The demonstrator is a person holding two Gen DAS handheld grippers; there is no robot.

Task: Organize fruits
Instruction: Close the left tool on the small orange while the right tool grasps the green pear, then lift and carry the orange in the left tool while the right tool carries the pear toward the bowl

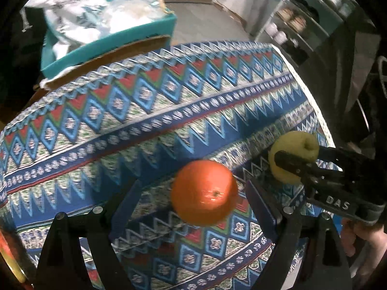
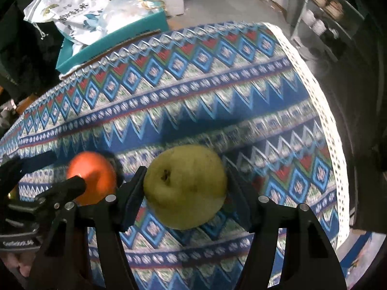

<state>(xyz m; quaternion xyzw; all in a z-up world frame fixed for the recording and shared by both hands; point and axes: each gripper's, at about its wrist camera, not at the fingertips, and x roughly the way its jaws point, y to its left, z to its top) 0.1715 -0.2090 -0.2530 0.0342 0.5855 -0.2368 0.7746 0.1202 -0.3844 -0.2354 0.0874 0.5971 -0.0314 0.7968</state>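
Observation:
An orange [image 1: 204, 192] lies on the patterned tablecloth [image 1: 150, 111] between the wide-apart fingers of my left gripper [image 1: 193, 195], which is open and does not touch it. A yellow-green pear [image 2: 185, 186] sits between the fingers of my right gripper [image 2: 186, 188], which is shut on it. The left wrist view shows the same pear [image 1: 293, 159] held by the right gripper [image 1: 297, 159] at the right. The orange [image 2: 93, 177] and the left gripper's finger [image 2: 70, 188] show at the left of the right wrist view.
A teal box [image 1: 108, 41] with white plastic bags [image 2: 72, 14] stands beyond the table's far edge. A shelf unit with bowls [image 2: 324, 17] stands at the right. The tablecloth's white lace edge [image 2: 331, 130] runs down the right side. More fruit [image 1: 9, 258] shows at the lower left.

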